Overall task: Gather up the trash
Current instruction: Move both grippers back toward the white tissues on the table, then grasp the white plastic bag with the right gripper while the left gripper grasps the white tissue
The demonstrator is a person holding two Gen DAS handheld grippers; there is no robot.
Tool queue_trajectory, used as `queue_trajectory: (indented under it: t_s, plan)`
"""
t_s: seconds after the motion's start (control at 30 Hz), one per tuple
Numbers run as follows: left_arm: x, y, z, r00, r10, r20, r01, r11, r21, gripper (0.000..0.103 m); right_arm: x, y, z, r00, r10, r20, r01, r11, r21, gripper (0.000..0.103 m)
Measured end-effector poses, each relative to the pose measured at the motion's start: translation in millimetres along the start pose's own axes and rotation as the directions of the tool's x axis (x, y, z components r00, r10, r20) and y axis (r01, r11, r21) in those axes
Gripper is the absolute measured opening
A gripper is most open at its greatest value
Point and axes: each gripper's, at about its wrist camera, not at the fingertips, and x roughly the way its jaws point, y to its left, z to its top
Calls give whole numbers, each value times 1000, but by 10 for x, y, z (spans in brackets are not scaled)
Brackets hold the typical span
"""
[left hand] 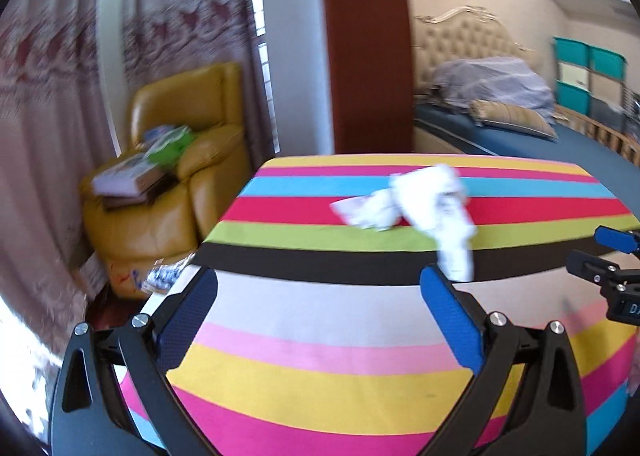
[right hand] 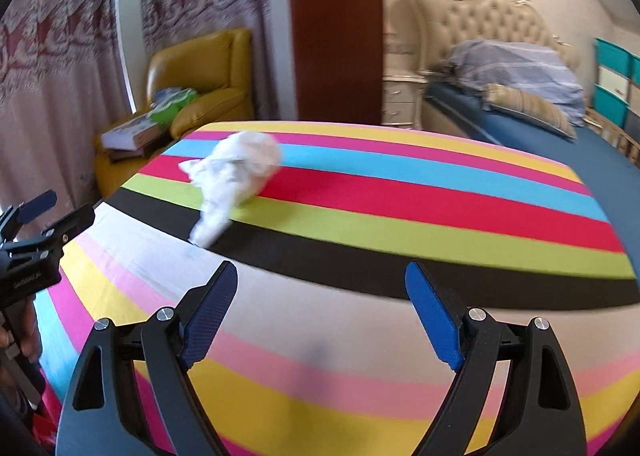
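Observation:
Crumpled white paper trash (left hand: 424, 208) lies on a table covered with a striped multicolour cloth (left hand: 320, 336). In the left wrist view it sits ahead and right of my left gripper (left hand: 320, 280), which is open and empty above the cloth. In the right wrist view the same white paper (right hand: 236, 172) lies far ahead and to the left of my right gripper (right hand: 320, 276), which is open and empty. The right gripper shows at the right edge of the left wrist view (left hand: 612, 256), and the left gripper at the left edge of the right wrist view (right hand: 40, 224).
A yellow leather armchair (left hand: 176, 176) with boxes and bags on it stands beyond the table's left corner, with small wrappers (left hand: 164, 276) near its base. Curtains hang at the left. A bed (right hand: 540, 108) with a tufted headboard is at the right, beyond a wooden post (left hand: 364, 44).

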Motion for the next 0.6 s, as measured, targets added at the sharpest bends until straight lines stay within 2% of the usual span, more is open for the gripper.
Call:
queue_trajectory:
  t_s: [0.13,0.27,0.37,0.5,0.53,0.6]
  plan:
    - [156,362,-52,999,28,-42,-30,998,-51,98,350,376,253,1000,27,-15,-28,998,-51,81]
    - [176,663,-63,998,5,-68,-13,992,-126,98,672,635,493,999,39,-26,-40,997,-70,81]
    - [133,653,-61,996,49,-72,-56,993,-105,98,836,725,621,999,40,-34,-43,995,-85,81]
    - [212,644,-17,994,44,-100,-54,994,-99,98,1161,859,768,996,9,-85,-20,992,-122,80]
    - [243,649,-5,993,40,-109,-51,994,-101,98,1208,868,775,996,5,-90,-17,992,-124,79]
    - [341,606,52,991,22,-135,-35,995,-94,98,1335,875,805,993,-14,-116,-1,992,-128,64]
